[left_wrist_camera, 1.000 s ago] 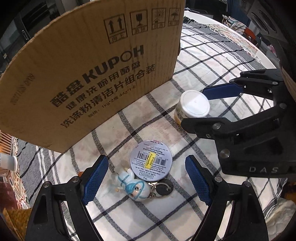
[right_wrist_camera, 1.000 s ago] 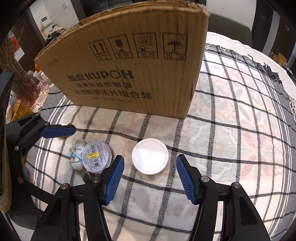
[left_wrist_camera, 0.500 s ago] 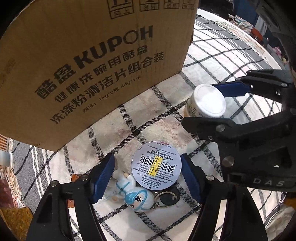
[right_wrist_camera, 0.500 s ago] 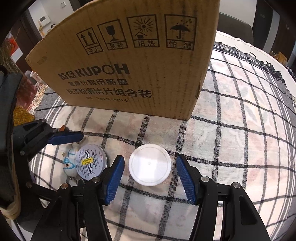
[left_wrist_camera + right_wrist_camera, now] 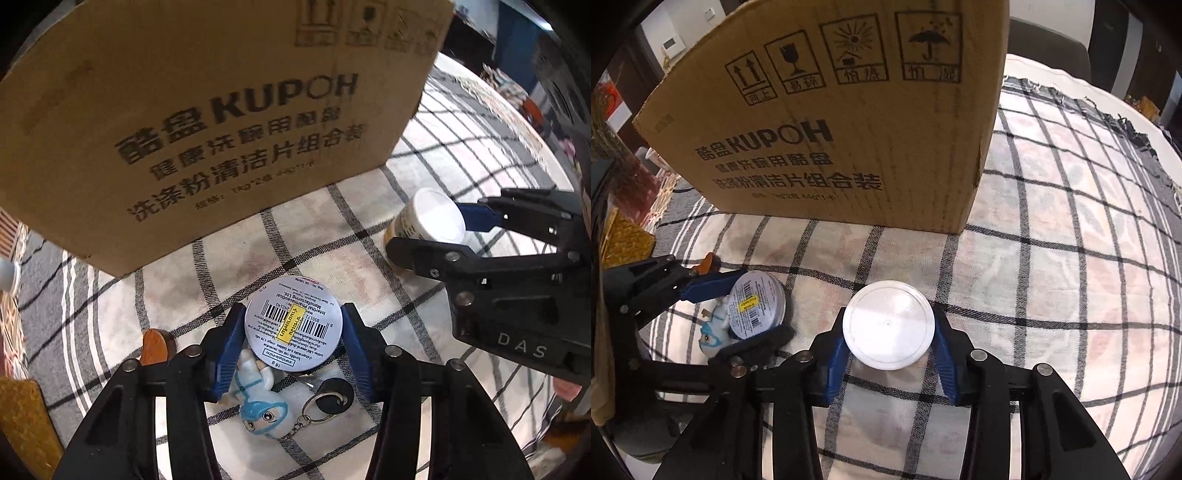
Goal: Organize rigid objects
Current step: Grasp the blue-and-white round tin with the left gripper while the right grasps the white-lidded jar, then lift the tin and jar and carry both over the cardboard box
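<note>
your left gripper (image 5: 293,328) clamps the round tin (image 5: 293,328); your right gripper (image 5: 889,332) clamps the white-lidded jar (image 5: 888,325).

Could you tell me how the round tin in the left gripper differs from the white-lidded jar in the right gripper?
The tin is flat and silver, its top covered with barcodes and a yellow sticker; the jar is taller, with a plain white lid. The tin sits against a toy keychain; the jar stands alone. Both are round and clamped between blue gripper pads.
</note>
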The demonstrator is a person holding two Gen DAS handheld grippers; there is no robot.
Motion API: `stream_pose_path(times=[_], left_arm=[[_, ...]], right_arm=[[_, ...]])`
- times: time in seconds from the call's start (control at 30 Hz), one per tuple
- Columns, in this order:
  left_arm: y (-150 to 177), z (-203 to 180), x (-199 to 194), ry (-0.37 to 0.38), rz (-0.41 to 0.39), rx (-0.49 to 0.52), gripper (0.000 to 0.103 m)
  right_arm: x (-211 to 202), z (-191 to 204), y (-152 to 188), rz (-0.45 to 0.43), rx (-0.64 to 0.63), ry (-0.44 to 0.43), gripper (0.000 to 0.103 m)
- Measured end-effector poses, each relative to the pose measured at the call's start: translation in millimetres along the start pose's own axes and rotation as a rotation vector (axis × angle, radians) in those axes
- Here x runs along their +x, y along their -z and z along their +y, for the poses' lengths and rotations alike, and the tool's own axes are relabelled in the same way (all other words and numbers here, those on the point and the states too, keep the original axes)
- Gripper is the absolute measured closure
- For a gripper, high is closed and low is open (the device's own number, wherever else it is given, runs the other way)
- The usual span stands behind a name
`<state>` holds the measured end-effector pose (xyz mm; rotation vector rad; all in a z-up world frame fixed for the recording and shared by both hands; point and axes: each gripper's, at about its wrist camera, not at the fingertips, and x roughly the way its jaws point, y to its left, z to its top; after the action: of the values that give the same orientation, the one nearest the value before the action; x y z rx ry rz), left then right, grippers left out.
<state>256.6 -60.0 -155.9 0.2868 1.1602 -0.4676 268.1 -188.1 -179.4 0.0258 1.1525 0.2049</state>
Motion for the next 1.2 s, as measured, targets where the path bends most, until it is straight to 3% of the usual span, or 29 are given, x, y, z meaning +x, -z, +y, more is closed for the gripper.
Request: stream_pose_path(times=[0.6, 1.2], left_arm=[[16, 25, -66, -0.06, -0.162, -0.178, 0.052], [17, 21, -132, -0.128, -0.339, -0.205, 0.052]], right_arm=[[-35, 10, -1, -0.074, 0.003, 0.026, 0.061], [-100, 38, -3, -0.236, -0.03, 0.019, 0.061]])
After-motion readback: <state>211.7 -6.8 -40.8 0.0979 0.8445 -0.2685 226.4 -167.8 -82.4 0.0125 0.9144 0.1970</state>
